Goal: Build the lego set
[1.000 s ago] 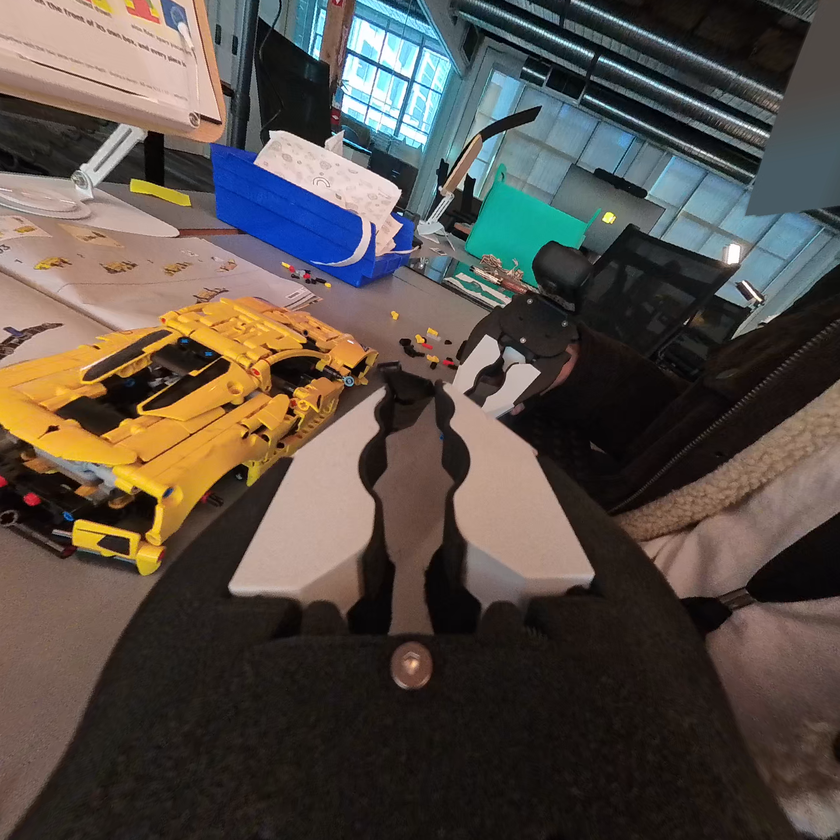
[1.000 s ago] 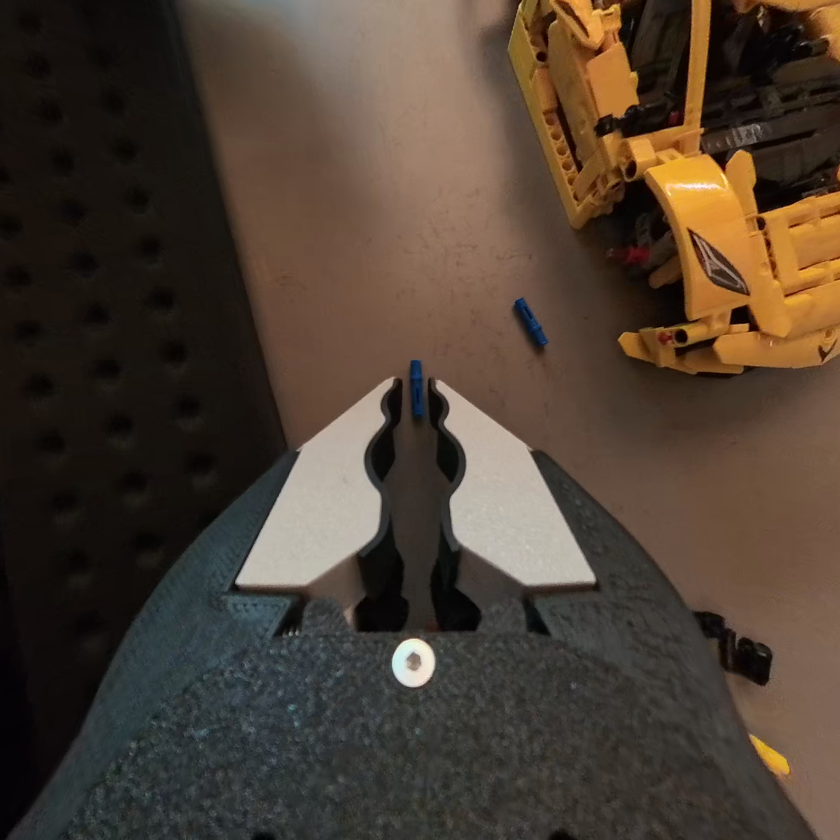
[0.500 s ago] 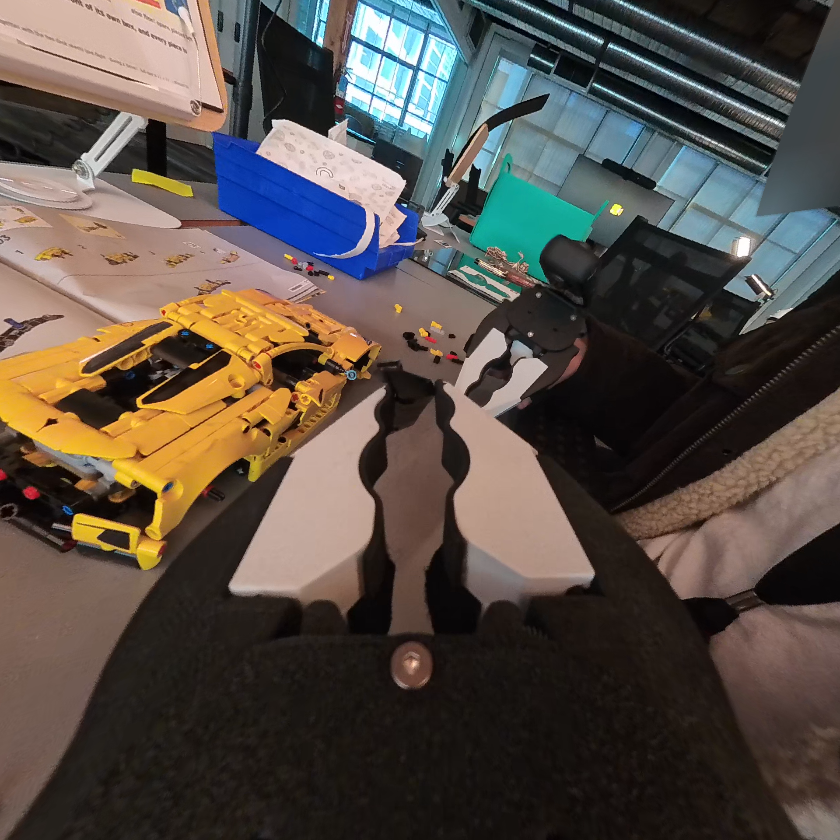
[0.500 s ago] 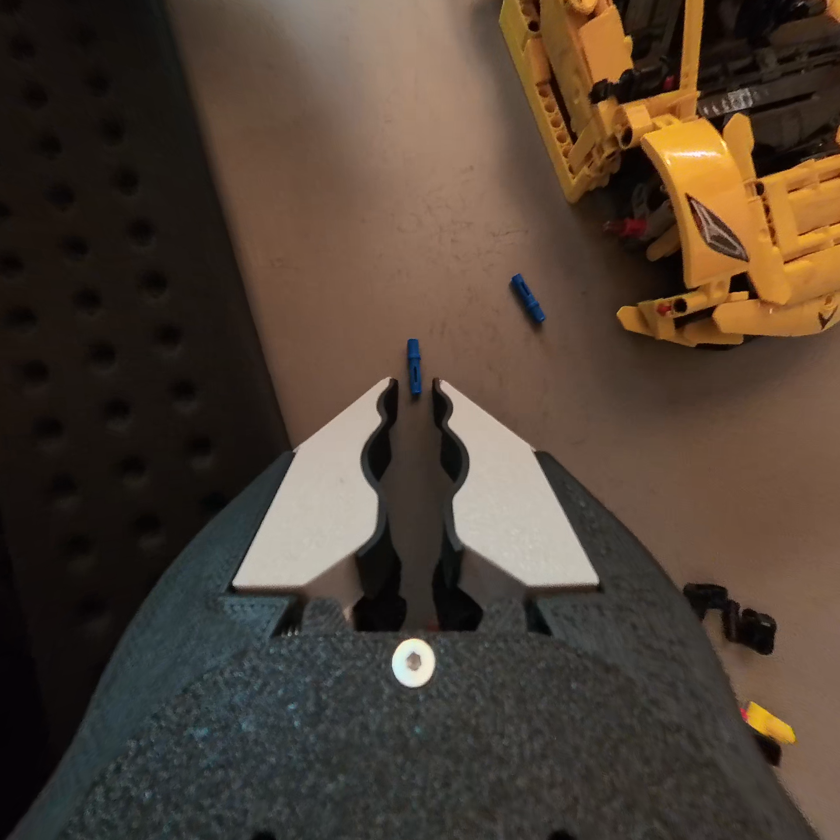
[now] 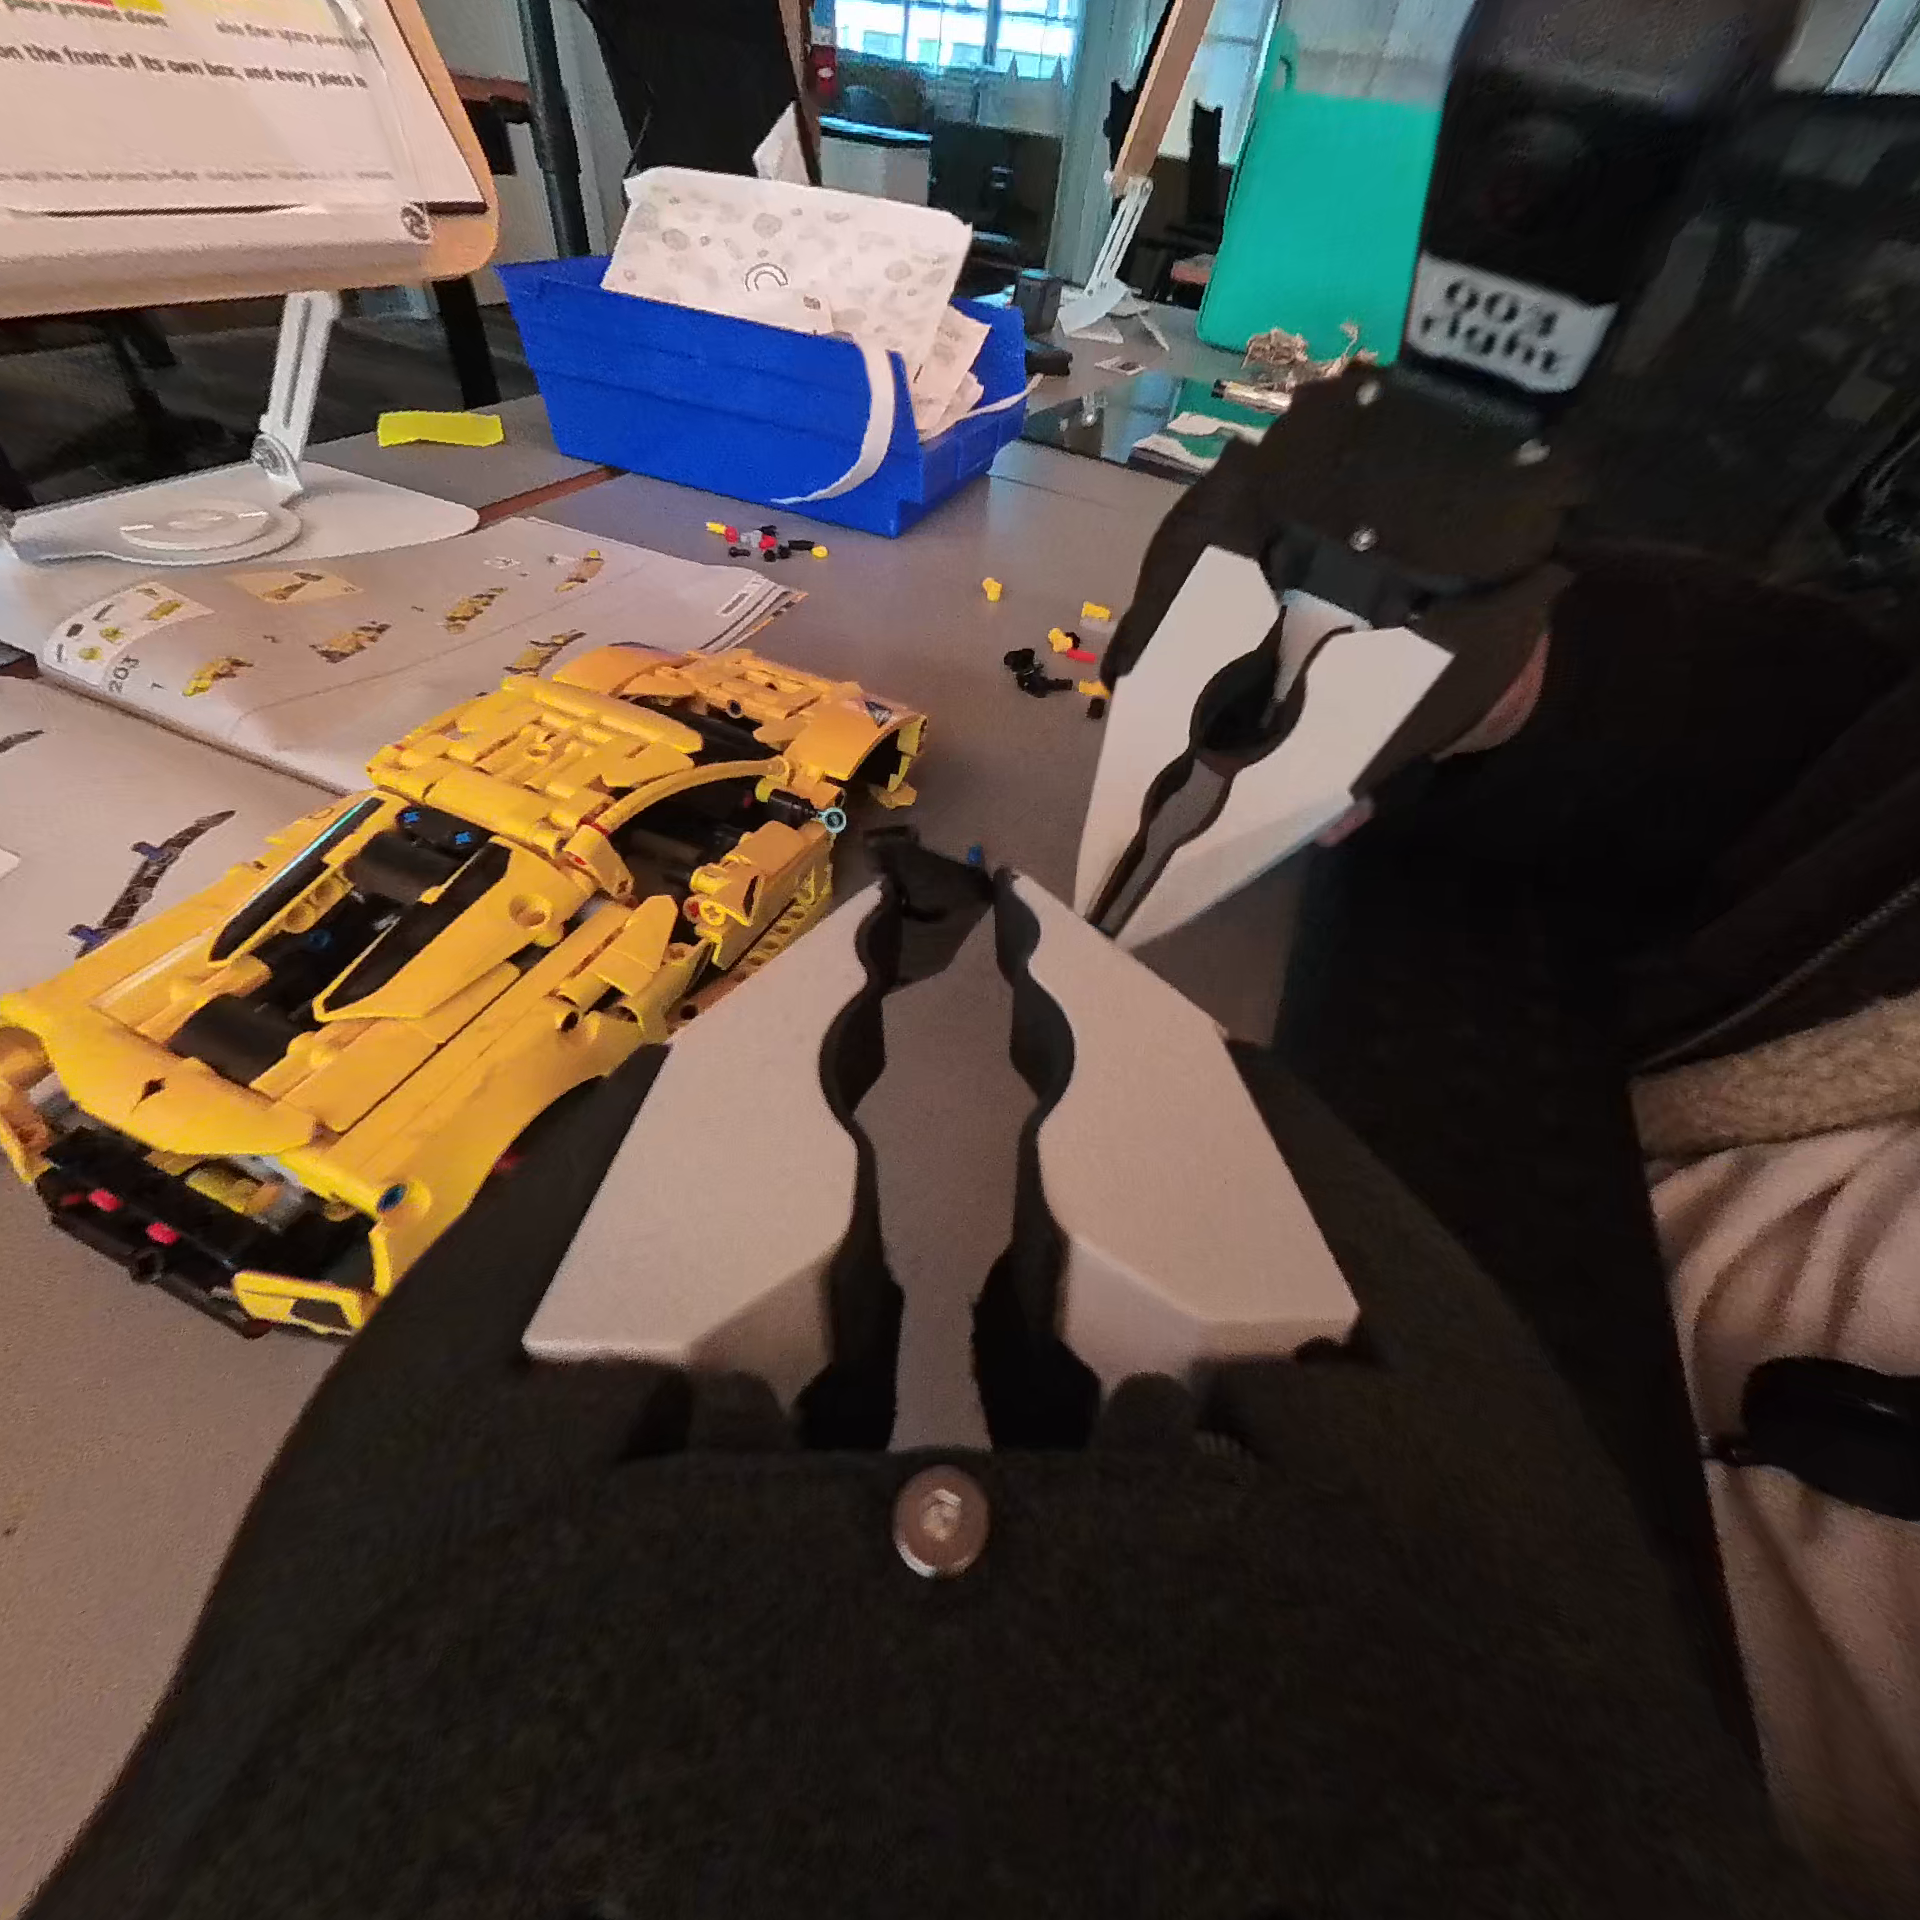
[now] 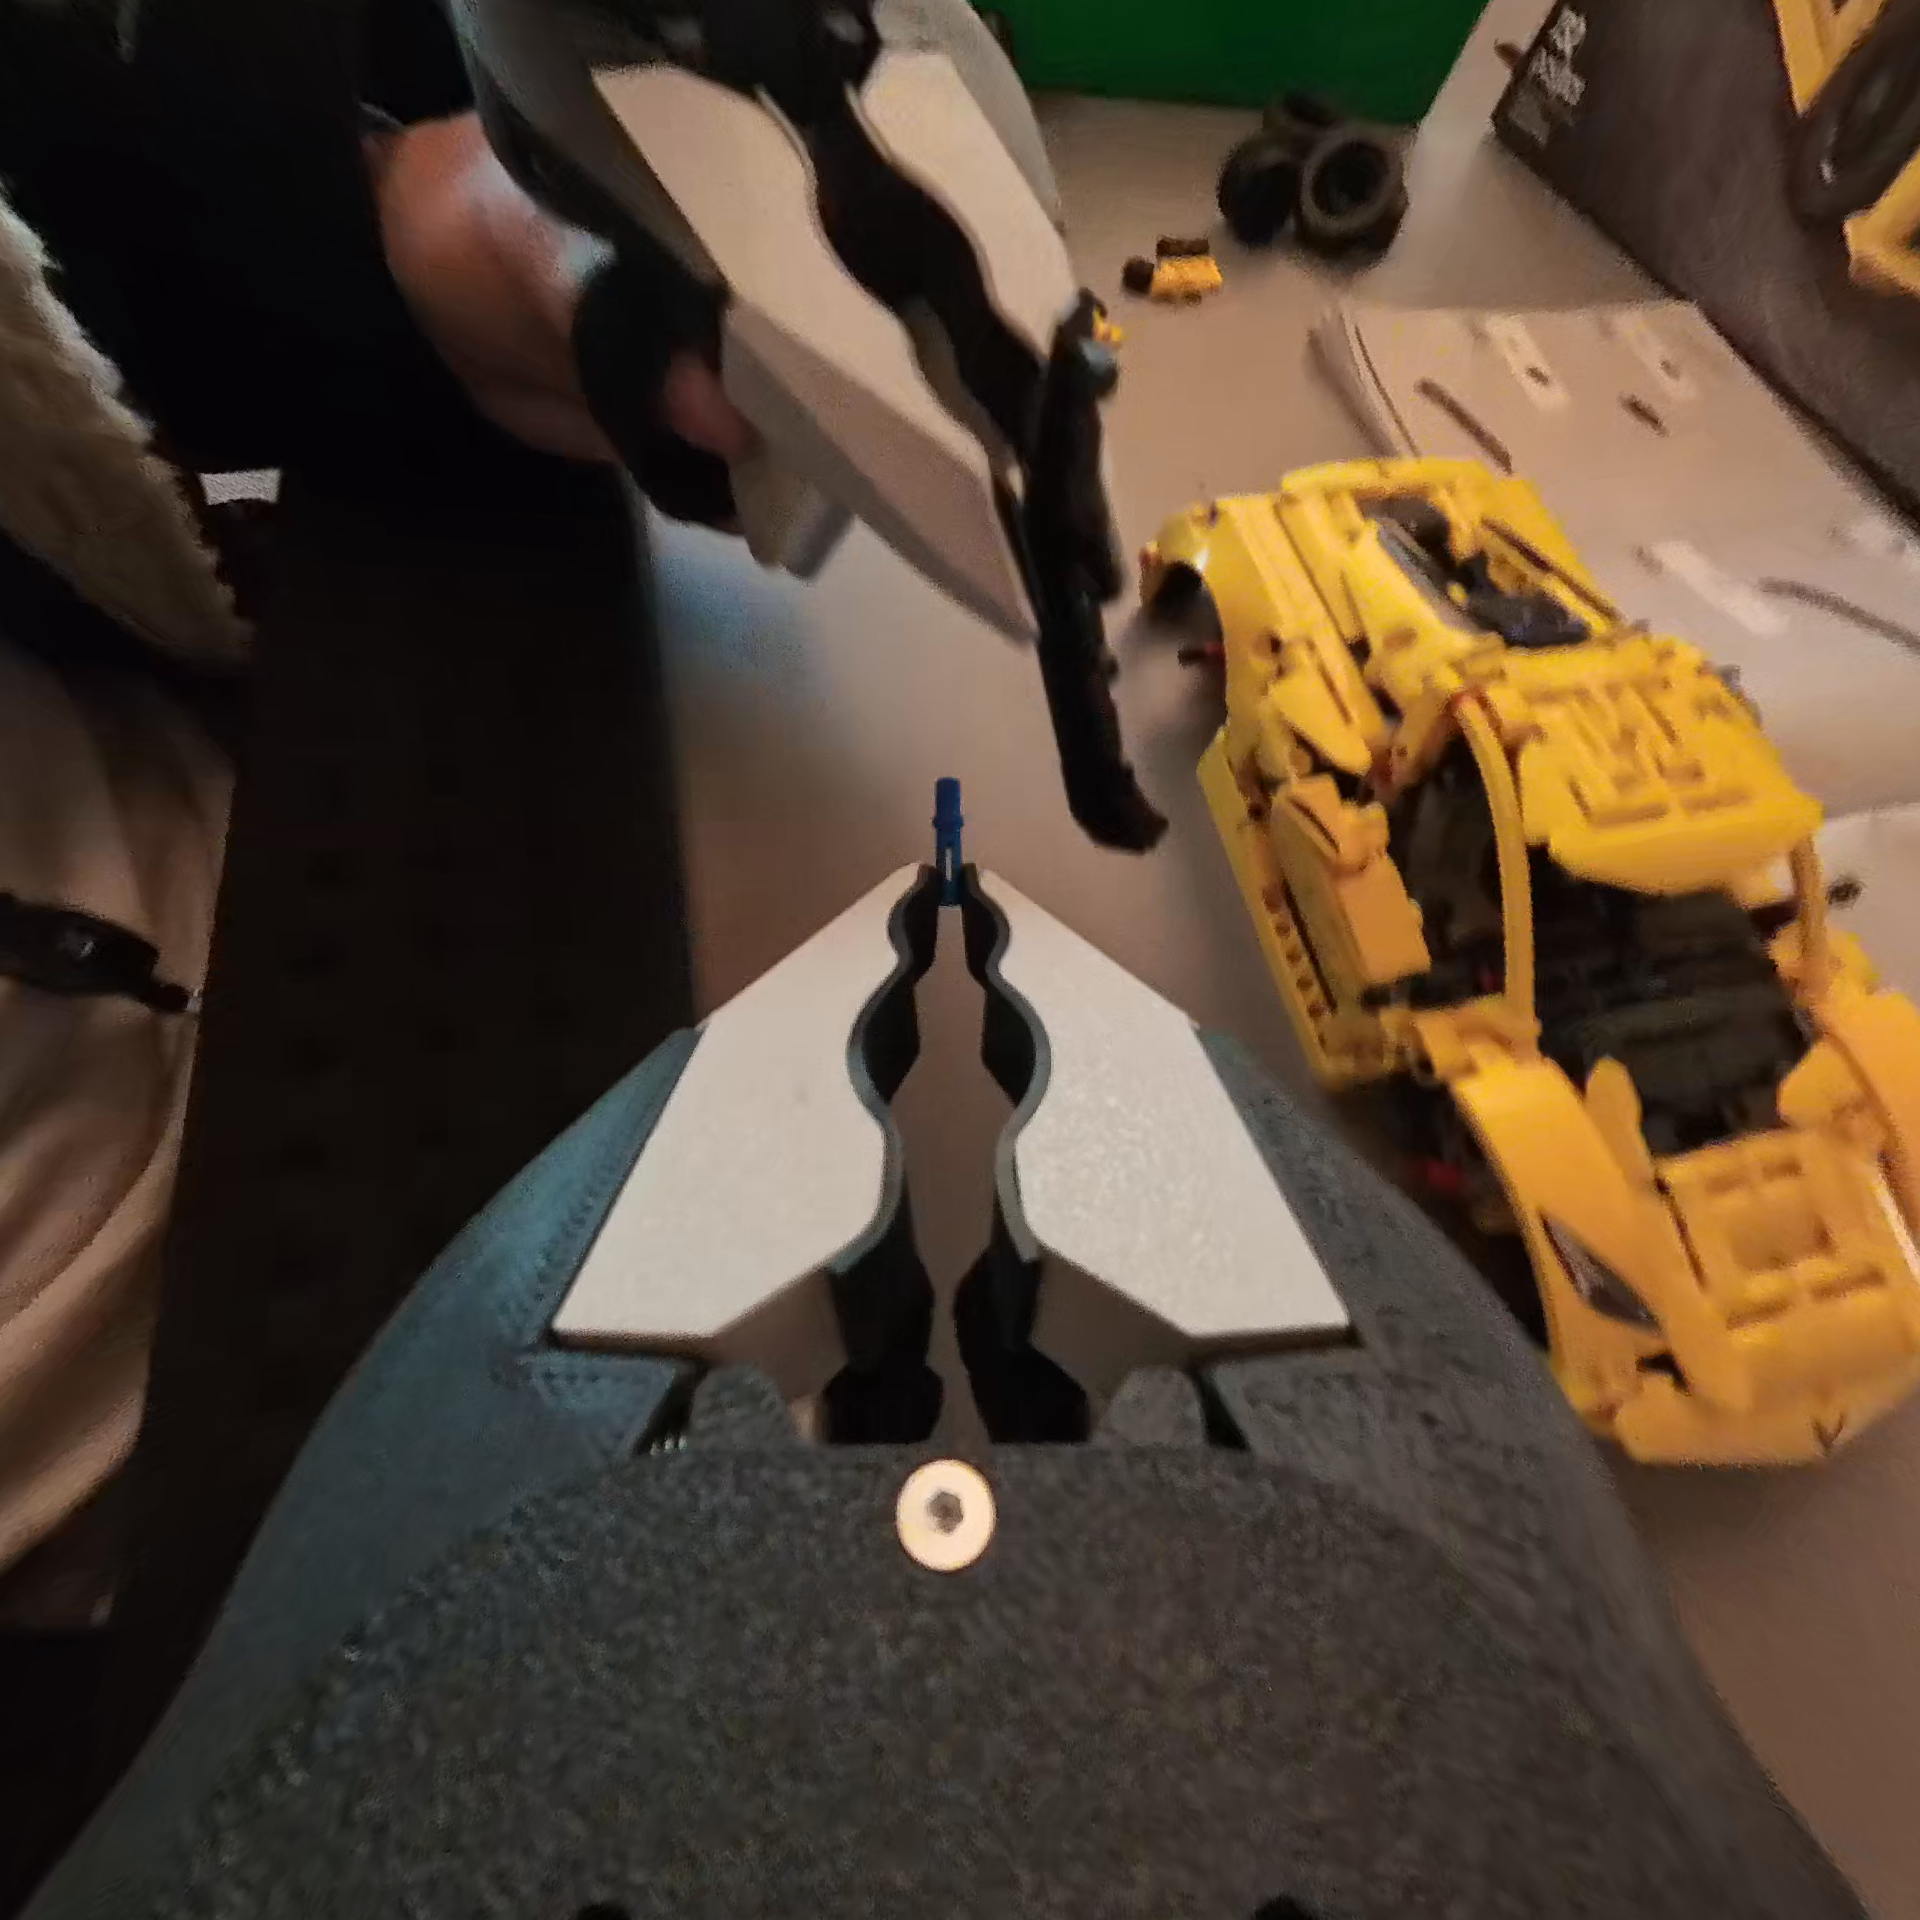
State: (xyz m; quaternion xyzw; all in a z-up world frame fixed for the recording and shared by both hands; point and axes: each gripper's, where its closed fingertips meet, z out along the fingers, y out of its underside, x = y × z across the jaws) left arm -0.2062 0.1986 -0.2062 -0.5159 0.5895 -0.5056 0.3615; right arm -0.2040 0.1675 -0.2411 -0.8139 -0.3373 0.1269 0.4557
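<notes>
The yellow lego car (image 5: pixel 468 914) stands on the grey table (image 5: pixel 125 1455), left of both grippers; it also shows in the right wrist view (image 6: pixel 1507 935). My left gripper (image 5: pixel 940 888) is shut on a long black lego piece (image 5: pixel 914 873), which hangs from its tips in the right wrist view (image 6: pixel 1081 644). My right gripper (image 6: pixel 945 883) is shut on a small blue pin (image 6: pixel 945 821) that sticks out past its tips, held above the table. In the left wrist view the right gripper (image 5: pixel 1112 914) points down, just right of my left fingertips.
An open instruction booklet (image 5: pixel 416 623) lies behind the car. A blue bin (image 5: pixel 748 416) with paper, a stand holding a sheet (image 5: pixel 208 156) and loose small pieces (image 5: pixel 1049 665) lie farther back. Black tyres (image 6: pixel 1309 187) lie at the far side. A person's jacket fills the right. The tips of one gripper are about 5 centimetres away from the tips of the other.
My right gripper has shut on the blue pin, lifted it off the table and swung up to face the car and the left gripper. The left gripper has come closer to the right one.
</notes>
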